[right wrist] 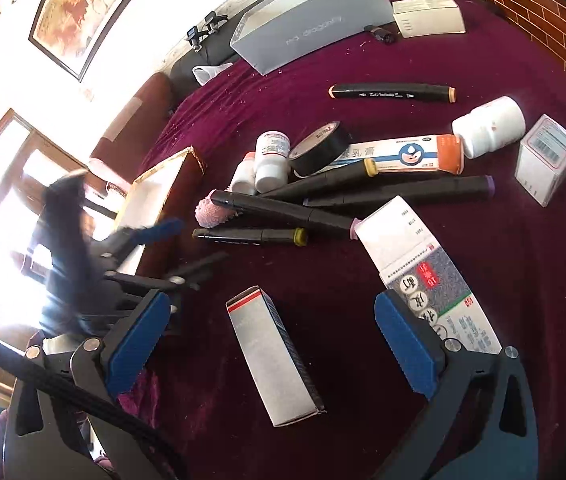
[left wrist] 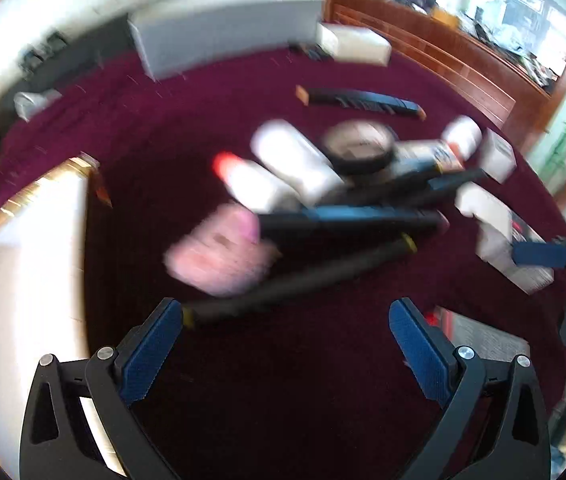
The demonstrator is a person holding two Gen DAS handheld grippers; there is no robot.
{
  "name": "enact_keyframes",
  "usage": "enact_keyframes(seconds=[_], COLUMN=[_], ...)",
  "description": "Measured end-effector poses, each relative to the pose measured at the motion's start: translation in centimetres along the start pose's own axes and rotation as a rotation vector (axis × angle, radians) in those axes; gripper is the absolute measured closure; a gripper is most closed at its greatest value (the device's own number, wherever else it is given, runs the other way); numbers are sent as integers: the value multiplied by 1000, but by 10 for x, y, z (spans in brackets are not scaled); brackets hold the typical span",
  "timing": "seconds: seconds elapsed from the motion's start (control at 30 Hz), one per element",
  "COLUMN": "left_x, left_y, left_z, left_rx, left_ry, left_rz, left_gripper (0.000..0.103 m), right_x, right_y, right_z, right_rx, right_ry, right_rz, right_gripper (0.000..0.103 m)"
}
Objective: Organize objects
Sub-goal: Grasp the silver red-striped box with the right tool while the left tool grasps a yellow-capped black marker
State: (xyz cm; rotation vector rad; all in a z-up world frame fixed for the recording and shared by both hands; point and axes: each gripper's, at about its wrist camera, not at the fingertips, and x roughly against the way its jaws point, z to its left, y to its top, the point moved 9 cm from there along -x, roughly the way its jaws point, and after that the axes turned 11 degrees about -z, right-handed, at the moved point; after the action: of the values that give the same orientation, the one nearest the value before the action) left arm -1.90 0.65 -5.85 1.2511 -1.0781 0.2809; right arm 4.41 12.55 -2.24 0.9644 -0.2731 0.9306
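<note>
Both pairs of jaws stand spread and hold nothing. Between the right gripper's (right wrist: 273, 350) pads lies a grey carton (right wrist: 273, 356) on the maroon cloth (right wrist: 483, 240), its long axis running away from the camera, red-striped end farthest. Beyond the left gripper (left wrist: 285, 350), a yellow-capped marker (left wrist: 303, 280) slants up to the right, heaped with other markers (right wrist: 283, 210) near a gold-rimmed box (right wrist: 163, 184).
</note>
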Motion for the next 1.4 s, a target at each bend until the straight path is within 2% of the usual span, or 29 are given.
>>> enact_keyframes(seconds=[0.13, 0.17, 0.2, 0.27, 0.37, 0.43, 0.47, 0.53, 0.6, 0.63, 0.73, 0.77, 0.83, 0.9, 0.97, 1.03, 1.1, 1.2, 1.27, 1.3, 1.4], left_x=[14, 20, 28, 39, 50, 53, 55, 55, 44, 37, 18, 13, 5, -1, 1, 4, 8, 22, 33, 39, 37], left_y=[-25, -32, -39, -39, -25, -19, -15, -8, 2, 9, 14, 14, 8, -1, -4, -12, -21, -24, -14, -5, 11], left_z=[-38, -46, -52, -52, -38, -34, -30, -21, -7, -4, 12, 15, 15, 14, 11, 0, -11, -21, -22, -19, -11], left_rx=[-18, -35, -68, -109, -161, -161, -157, -192, -240, -248, -226, -201, -155, -138, -156, -132, -126, -156, -175, -206, -287], left_ry=[-210, -251, -259, -226, -99, -60, -38, 53, 129, 140, 140, 110, 28, -5, -17, -129, -221, -267, -251, -212, -130], left_rz=[51, 63, 60, 36, -50, -72, -89, -126, -119, -114, -58, -35, 22, 78, 88, 129, 163, 146, 97, 50, 1], left_gripper=[3, 3, 3, 3, 3, 3, 3, 3, 3, 3, 3, 3, 3, 3, 3, 3, 3, 3, 3, 3, 3], right_x=[7, 7, 7, 9, 9, 10, 12, 16, 19, 19, 18, 17, 11, 0, -10, -17, -17, -16, -14, -12, -12], right_y=[2, 2, 2, 3, 4, 4, 2, -6, -20, -27, -54, -60, -75, -87, -90, -92, -86, -80, -79, -78, -73], right_z=[0, -1, -2, -4, -5, -3, 1, 8, 14, 17, 31, 34, 39, 38, 31, 23, 17, 11, 6, 3, -1], right_rx=[-26, -35, -44, -55, -58, -57, -37, 34, 124, 161, 297, 342, 461, 566, 632, 638, 609, 570, 559, 553, 513], right_ry=[35, 44, 53, 65, 67, 76, 80, 69, 42, 34, 28, 14, -38, -104, -170, -203, -218, -210, -208, -202, -179], right_rz=[-1, 0, -1, -6, -14, -22, -20, 0, 37, 59, 144, 160, 202, 236, 247, 268, 261, 248, 242, 241, 233], right_gripper=[0, 0, 0, 0, 0, 0, 0, 0, 0, 0, 0, 0, 0, 0, 6, 26, 27, 27, 28, 28, 28])
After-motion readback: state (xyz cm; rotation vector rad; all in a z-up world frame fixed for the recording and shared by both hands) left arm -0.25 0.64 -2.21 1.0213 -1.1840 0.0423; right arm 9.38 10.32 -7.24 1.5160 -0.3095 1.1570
